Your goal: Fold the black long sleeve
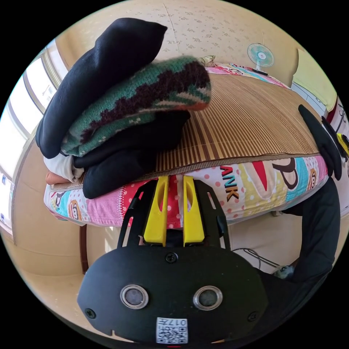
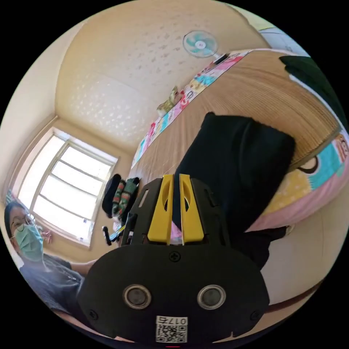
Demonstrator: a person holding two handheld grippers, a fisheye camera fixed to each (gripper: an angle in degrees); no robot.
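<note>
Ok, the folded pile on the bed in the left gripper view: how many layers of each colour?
Black layers: 2
Green-and-brown knit: 1
White layer: 1
Peach layer: 1
Total: 5 visible layers

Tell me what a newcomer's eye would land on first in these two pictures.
In the left gripper view, a pile of folded clothes sits at the bed's corner, with a green and brown knit sandwiched between black garments. In the right gripper view, a black garment lies over the bamboo mat, hanging over the bed edge, beside the right gripper.
</note>
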